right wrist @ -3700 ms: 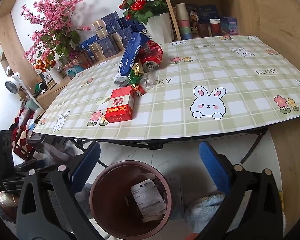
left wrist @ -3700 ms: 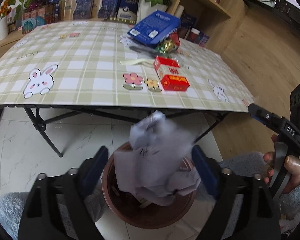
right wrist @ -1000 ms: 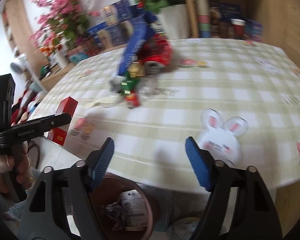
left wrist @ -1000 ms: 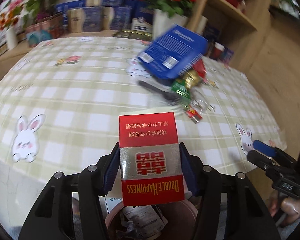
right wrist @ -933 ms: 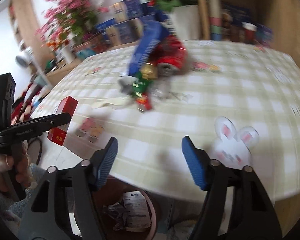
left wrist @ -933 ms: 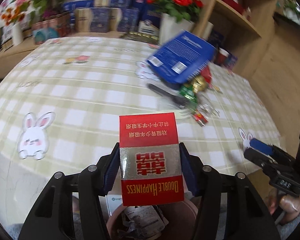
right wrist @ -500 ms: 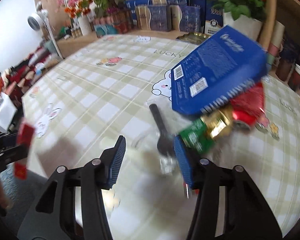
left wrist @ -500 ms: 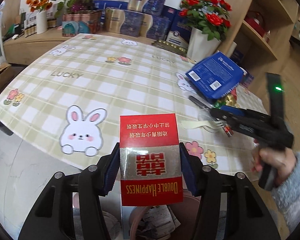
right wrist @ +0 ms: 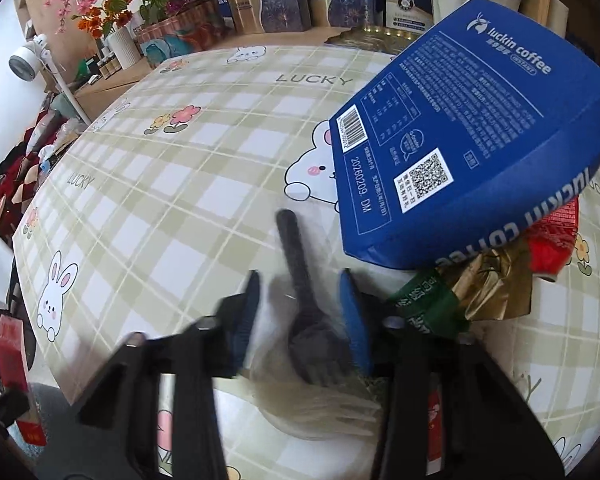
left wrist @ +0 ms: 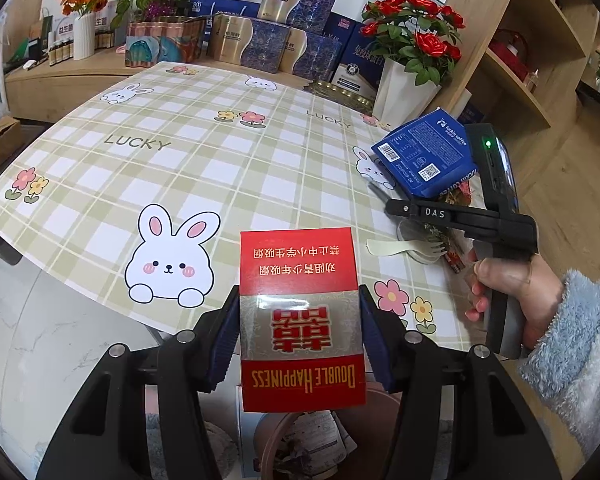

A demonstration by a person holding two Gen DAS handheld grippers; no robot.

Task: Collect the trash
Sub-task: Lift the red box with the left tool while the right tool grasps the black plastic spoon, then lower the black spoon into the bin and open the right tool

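The left gripper [left wrist: 298, 338] clamps a red cardboard cigarette pack [left wrist: 300, 316] above the brown round bin [left wrist: 300, 446], which already holds crumpled paper; the drop looks due. Far right on the checked table [left wrist: 148, 148], the right gripper [right wrist: 300, 316] has just been closing, narrow around a black plastic fork [right wrist: 306, 312], not clearly pinching it. A blue coffee box [right wrist: 472, 132], wrappers and a pale fork [left wrist: 404, 248] remain.

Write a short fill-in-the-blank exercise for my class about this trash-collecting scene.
1. The left gripper holds a ____ cigarette pack.
2. The black fork lies between the ____ gripper's fingers.
3. The blue coffee box rests tilted on a pile of ____.
4. Below the pack stands a brown ____.

Answers: red; right; trash; bin
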